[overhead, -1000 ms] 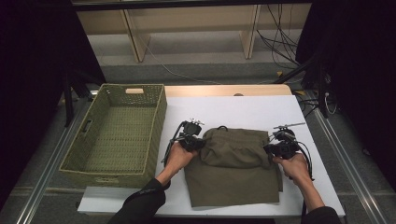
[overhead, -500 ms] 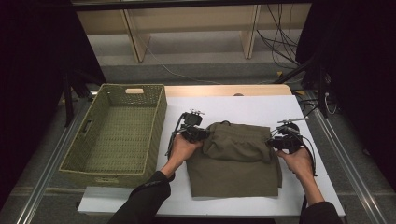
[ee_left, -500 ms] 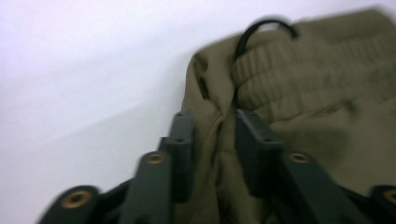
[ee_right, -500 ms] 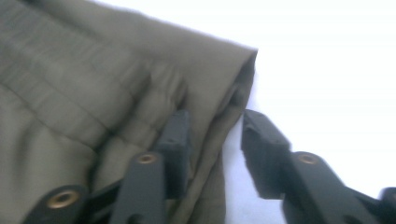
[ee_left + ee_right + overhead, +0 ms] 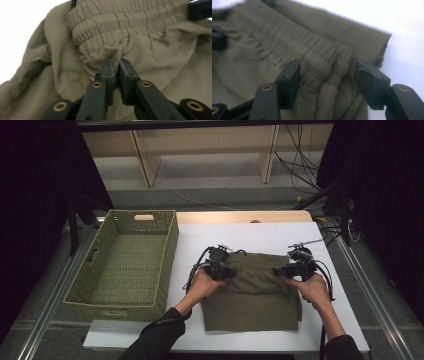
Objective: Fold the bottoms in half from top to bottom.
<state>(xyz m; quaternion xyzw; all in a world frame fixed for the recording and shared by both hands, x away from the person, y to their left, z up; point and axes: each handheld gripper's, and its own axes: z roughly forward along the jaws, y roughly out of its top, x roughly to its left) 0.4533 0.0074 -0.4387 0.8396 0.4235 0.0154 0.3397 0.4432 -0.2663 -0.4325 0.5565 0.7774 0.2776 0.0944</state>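
On the white table [image 5: 260,232], beside the woven basket [image 5: 125,265], the olive shorts [image 5: 252,300] lie folded. My left hand-held gripper [image 5: 115,68] has just pinched shut on fabric below the elastic waistband [image 5: 120,22], while my right hand-held gripper [image 5: 327,75] has just been opening, its jaws straddling the waistband without pressing. Lifting one-handed now could drag the fold apart.

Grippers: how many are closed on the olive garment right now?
1. The left gripper pinches a fold below the garment's waistband. The right gripper straddles the waistband's other end, jaws just opened and apart from the cloth.
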